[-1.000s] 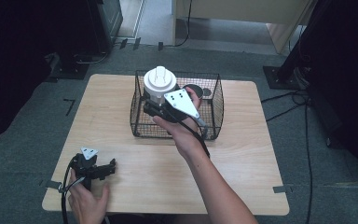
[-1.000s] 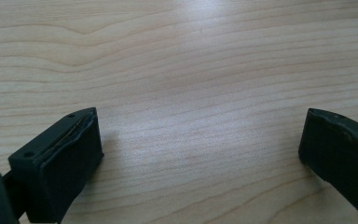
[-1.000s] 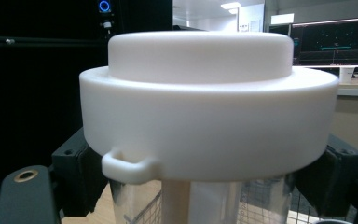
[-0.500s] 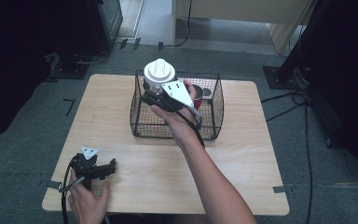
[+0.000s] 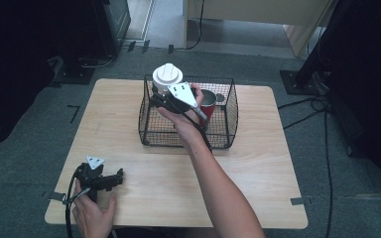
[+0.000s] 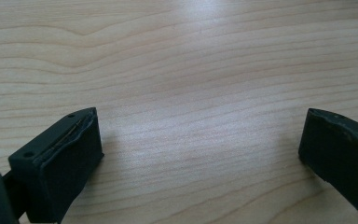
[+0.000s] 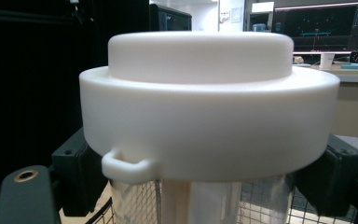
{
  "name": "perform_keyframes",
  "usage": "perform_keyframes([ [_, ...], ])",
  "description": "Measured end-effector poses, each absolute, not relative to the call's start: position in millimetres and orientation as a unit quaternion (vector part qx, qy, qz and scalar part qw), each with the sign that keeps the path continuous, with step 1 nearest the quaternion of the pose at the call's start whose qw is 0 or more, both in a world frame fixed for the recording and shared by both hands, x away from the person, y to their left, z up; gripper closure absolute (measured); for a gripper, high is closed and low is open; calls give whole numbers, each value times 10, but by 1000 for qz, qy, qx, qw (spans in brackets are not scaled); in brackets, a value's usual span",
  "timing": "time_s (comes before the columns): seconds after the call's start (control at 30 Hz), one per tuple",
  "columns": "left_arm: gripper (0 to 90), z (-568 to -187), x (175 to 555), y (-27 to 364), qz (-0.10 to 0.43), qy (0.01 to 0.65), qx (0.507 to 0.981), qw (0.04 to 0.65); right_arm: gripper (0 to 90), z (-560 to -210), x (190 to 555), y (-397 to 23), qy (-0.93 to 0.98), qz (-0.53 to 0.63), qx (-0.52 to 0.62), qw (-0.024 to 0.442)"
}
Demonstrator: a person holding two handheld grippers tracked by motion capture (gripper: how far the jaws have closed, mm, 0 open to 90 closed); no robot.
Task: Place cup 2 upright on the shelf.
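One wire basket [image 5: 188,130], one red cup [image 5: 209,99] and one white-lidded container [image 5: 167,77] are being counted. The container is being clamped by the right gripper [image 5: 164,95] above the basket's far-left corner, farther back than before. The left gripper [image 5: 110,179] is being rested wide open, empty.

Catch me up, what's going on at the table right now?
A person works two handheld grippers at a wooden table. The right gripper is shut on a clear container with a white lid, holding it upright at the back left corner of the black wire basket. A red cup sits inside the basket. The left gripper rests on the table's near left part, jaws open with nothing between them.
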State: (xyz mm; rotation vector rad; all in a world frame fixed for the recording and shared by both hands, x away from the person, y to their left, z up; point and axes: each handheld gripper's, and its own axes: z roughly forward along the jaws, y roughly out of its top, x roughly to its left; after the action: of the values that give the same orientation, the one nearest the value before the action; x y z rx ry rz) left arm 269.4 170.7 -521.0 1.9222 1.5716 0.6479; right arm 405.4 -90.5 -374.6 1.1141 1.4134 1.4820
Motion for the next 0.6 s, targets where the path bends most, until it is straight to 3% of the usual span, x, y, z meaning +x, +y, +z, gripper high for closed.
perform_keyframes([
  [0.6,0,-5210,2693,1707,242,587,719,284,155,-4134,4479,-769,564,558,468,390],
])
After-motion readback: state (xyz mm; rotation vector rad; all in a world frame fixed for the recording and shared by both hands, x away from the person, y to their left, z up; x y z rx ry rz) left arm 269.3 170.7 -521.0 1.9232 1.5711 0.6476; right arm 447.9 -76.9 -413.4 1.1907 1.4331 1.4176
